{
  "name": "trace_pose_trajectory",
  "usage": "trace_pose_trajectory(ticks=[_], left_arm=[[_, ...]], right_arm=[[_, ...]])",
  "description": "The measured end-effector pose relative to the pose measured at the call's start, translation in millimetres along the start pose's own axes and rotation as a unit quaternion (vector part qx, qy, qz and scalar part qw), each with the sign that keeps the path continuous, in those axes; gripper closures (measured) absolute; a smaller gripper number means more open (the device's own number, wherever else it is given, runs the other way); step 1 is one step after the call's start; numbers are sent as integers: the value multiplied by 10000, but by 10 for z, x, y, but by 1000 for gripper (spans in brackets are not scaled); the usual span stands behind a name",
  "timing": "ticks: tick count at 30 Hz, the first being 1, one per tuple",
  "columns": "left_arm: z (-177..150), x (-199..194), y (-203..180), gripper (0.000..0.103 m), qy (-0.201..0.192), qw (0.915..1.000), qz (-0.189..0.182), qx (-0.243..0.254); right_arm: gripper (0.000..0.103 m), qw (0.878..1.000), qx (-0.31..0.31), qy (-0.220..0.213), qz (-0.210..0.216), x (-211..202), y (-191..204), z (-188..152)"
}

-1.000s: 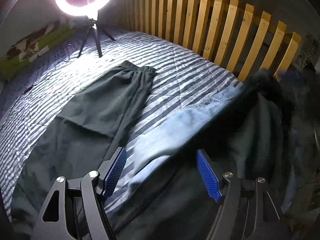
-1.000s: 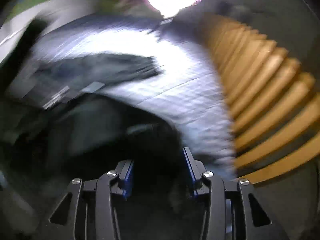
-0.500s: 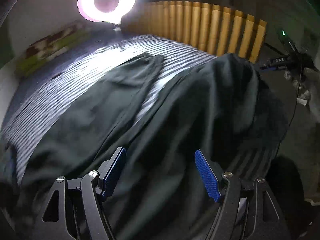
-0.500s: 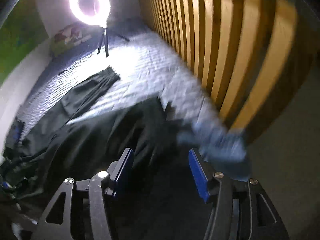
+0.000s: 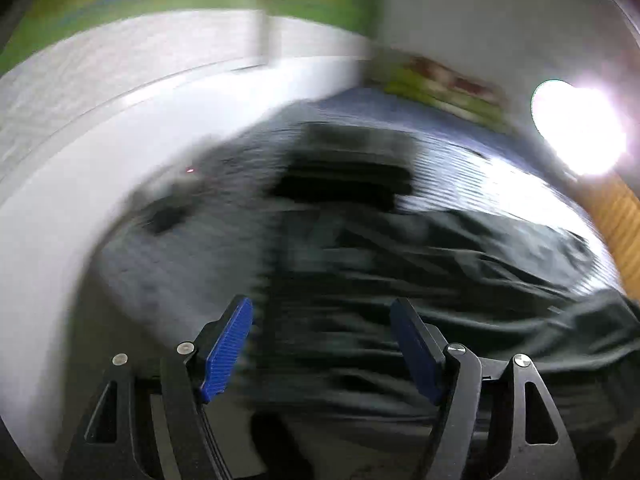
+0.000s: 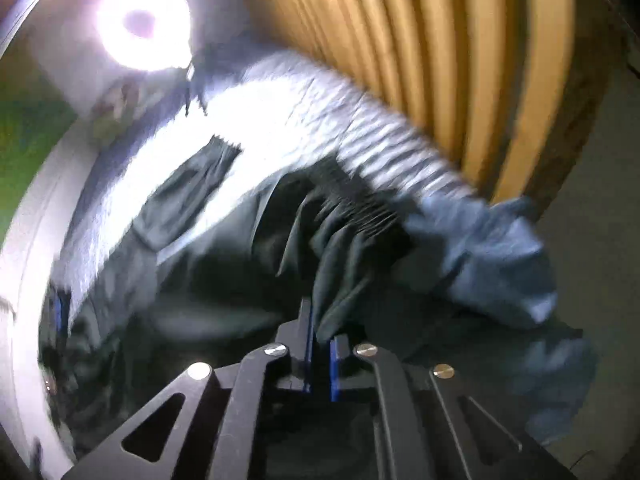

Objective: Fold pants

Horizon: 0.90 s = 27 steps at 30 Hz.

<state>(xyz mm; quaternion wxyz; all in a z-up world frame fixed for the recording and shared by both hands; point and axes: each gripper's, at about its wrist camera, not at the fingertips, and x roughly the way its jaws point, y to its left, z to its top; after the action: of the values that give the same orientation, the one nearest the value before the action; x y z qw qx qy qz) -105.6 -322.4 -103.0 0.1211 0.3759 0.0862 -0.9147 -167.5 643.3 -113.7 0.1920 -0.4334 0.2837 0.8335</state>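
pants: dark pair [image 6: 340, 240], bunched near the bed's foot edge, one gathered fold running straight into my right gripper; not flat yet, so folding proper hasn't begun, I'd say.
right gripper: [image 6: 320, 344] jaws have just been closing and now pinch that fold of the pants. I read this as grabbing an edge so the pair can be dragged out and laid flat.
left gripper: [image 5: 322, 344] jaws wide, nothing between them; dark cloth [image 5: 460, 280] lies below it, apart from the pads. View heavily smeared, so I can't say which garment that is. Probably heading for a second corner.
second pair: another dark pair [image 6: 188, 196] laid out long on the bed, well apart from the grip.
blue garment: [image 6: 492, 248] crumpled just beside the pants, at the bed's corner; touching or overlapping, can't tell which.
bed: striped cover [image 6: 304, 112]; slatted wooden frame [image 6: 460, 60] stands along its side.
lamp: ring light [image 6: 142, 24] at the far end, aimed over the bed, blows out the cover near it.
writing: none readable; too blurred for labels or brands.
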Motion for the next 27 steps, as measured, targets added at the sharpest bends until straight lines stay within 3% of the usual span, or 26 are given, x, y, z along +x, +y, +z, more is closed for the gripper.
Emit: trace_pose_trajectory(ticks=[3,7,9,11,15,16,18,24,26,27], left_arm=[[-104,207,504,27,283,9987,248,-334],[-398,652,851,26,1137,9864,-557,-1044],[-551,731,758,26,1270,9829,-822,-1052],[-658,739,631,24,1310,9828,-983,-850],[-786,889,420,24,1561,9788,-1109,-723],[-787,927,383,34,1564,9797,-1047,-691],[-801,979,283,52,1609,9810,-919,-572],[-690,615,424,54,1143,9860,-987,-707],[-633,461,503,54,1005,9875,-945,-758],[-612,390,534,54,945,9889,-901,-716]], right_arm=[[101,9990,-298,11,-335,56,130,27],[98,9946,-729,79,-731,148,338,-60],[87,9960,-550,240,-661,168,321,-135],[67,9972,-343,360,-564,154,275,-233],[60,9961,-284,518,-658,195,230,-375],[59,9958,-232,563,-678,241,227,-381],[58,9959,45,734,-524,323,175,-396],[59,9960,336,821,-140,402,197,-392],[86,9966,370,739,-45,363,206,-397],[90,9970,358,673,-94,332,206,-399]])
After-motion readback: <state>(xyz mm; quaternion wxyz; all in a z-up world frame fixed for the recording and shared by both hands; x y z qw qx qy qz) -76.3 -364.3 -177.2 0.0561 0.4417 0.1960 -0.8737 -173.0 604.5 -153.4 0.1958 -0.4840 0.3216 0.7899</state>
